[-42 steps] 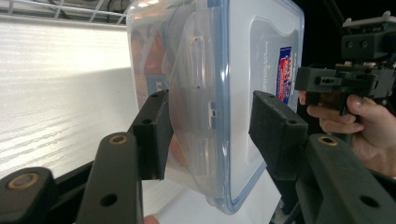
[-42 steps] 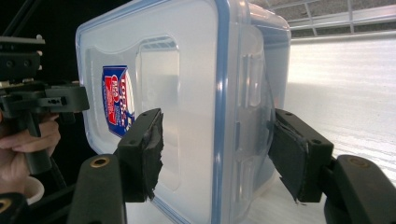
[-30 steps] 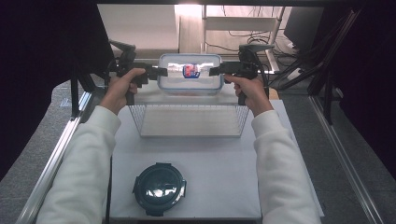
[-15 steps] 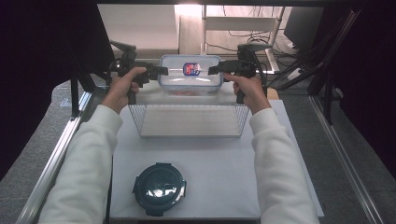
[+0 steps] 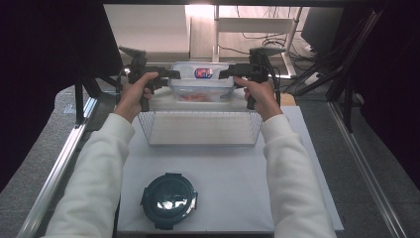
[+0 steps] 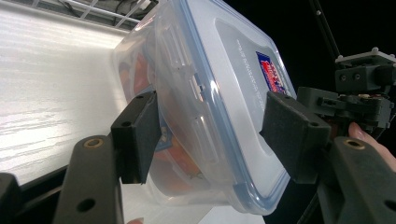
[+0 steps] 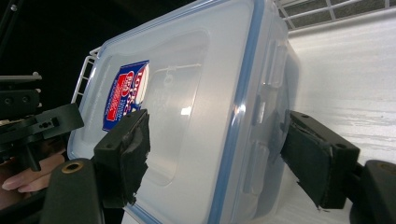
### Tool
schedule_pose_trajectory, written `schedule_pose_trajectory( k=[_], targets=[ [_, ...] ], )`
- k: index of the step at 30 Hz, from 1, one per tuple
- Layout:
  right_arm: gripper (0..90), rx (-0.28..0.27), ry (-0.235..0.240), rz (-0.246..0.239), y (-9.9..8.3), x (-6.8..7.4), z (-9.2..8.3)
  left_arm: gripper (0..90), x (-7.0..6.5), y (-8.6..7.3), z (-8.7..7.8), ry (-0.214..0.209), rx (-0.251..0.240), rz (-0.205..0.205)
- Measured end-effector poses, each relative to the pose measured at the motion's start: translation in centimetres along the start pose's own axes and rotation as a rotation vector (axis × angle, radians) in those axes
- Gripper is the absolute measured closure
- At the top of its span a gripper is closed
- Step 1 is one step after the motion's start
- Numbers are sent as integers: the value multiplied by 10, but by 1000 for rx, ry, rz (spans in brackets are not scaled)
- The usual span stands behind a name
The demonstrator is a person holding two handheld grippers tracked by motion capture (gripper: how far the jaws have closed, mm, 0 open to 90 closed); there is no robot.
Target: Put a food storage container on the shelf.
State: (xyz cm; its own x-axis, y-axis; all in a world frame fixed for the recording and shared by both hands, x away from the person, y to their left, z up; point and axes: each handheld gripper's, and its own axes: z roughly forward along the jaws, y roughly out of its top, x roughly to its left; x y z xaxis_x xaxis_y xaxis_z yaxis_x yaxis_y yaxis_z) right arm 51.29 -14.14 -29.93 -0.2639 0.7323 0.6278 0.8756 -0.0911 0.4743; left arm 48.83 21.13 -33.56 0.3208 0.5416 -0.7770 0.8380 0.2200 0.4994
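Observation:
A clear plastic box [image 5: 202,84] with a blue-rimmed lid and a red and blue label holds something orange-red and sits at the far end of a wire basket [image 5: 200,129]. My left gripper [image 5: 171,74] is at its left end and my right gripper [image 5: 225,74] at its right end. In the left gripper view the box end [image 6: 210,93] lies between the jaws of the left gripper [image 6: 215,135]. In the right gripper view the box [image 7: 196,93] lies between the jaws of the right gripper [image 7: 217,154], one pad clear of its side. Both pairs of jaws have just been opening.
A round dark green lidded container [image 5: 168,198] lies near the front of the white board [image 5: 233,183]. Metal rails run along both sides of the table, black stands and cables crowd the far corners, and the wire basket's near half is bare.
The clear box sits slightly lower at the far end of the basket than before. Both hands stay at its ends, and the jaws stand wider around it.

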Motion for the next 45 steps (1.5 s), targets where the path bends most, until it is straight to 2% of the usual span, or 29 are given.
schedule_pose_trajectory(
  k=[4,7,11,13,16,18,26,28,29,32,36,38,41,44,45],
  targets=[
    [222,-17,-10,-18,-1,2,1,347,-1,-1,2,6,3,16],
    [159,-28,-40,-62,-4,8,3,244,-2,-2,4,27,1,33],
    [92,-20,-60,-100,-7,14,5,189,-5,-4,1,63,-40,80],
    [60,-14,-79,-121,-9,17,6,163,-8,-5,-4,64,-65,101],
    [37,-11,-95,-133,-10,19,6,159,-12,-6,-10,57,-87,122],
    [26,-37,-132,-164,-10,21,5,152,-15,-8,-12,69,-89,144],
    [18,-59,-138,-195,-14,23,-10,151,-27,-15,-20,79,-94,208],
    [27,-77,-119,-213,-17,23,-21,160,-30,-19,-24,74,-103,228],
    [27,-77,-119,-213,-17,23,-21,160,-32,-21,-26,74,-103,234],
    [59,-83,-95,-237,-23,22,-31,168,-41,-30,-34,83,-100,294],
    [110,-100,-88,-308,-38,20,-46,177,-49,-46,-46,78,-103,357],
    [131,-114,-90,-351,-48,18,-53,179,-51,-54,-53,84,-108,379],
    [163,-135,-79,-405,-64,16,-62,190,-52,-69,-62,118,-106,426],
    [189,-153,-61,-468,-85,10,-72,199,-52,-87,-68,114,-106,453],
    [194,-153,-50,-474,-91,9,-74,201,-51,-93,-70,114,-103,462]
  ],
)
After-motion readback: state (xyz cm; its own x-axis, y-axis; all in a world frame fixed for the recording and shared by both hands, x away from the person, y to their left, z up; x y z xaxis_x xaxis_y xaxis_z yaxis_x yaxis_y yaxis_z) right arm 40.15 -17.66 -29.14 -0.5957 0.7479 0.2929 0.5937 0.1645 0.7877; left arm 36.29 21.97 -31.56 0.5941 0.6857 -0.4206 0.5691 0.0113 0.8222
